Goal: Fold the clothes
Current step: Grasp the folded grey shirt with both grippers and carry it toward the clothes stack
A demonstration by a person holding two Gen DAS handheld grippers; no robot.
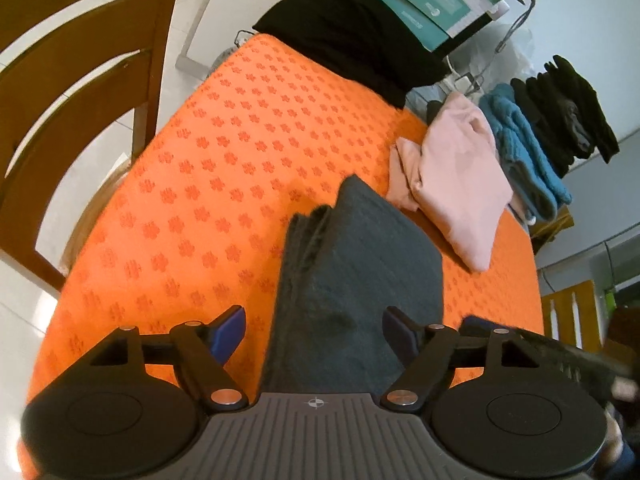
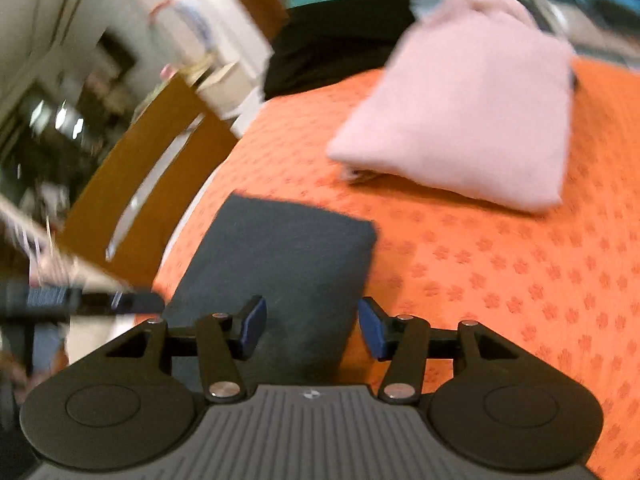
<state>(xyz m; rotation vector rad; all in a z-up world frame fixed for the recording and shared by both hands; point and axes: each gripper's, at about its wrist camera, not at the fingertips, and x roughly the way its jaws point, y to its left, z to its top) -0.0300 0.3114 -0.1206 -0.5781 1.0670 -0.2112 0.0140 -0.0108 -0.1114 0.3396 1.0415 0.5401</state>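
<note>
A folded dark grey garment [image 1: 352, 264] lies on the orange patterned tablecloth [image 1: 224, 168], its layered edge on the left. My left gripper [image 1: 314, 334] is open, fingers spread on either side of the garment's near end, above it. In the right wrist view the same grey garment [image 2: 288, 264] lies flat and my right gripper [image 2: 312, 330] is open over its near edge. A folded pink garment [image 1: 456, 184] rests beyond it, also seen in the right wrist view as a pink bundle [image 2: 468, 108]. The right gripper's body [image 1: 560, 356] shows at the left view's right edge.
A black garment [image 1: 352, 36] lies at the table's far end beside a teal box [image 1: 432, 4]. Blue knitwear [image 1: 524, 148] and black clothes [image 1: 568, 108] are stacked past the pink one. Wooden chairs [image 1: 68, 92] stand along the table's left side; the right view is motion-blurred.
</note>
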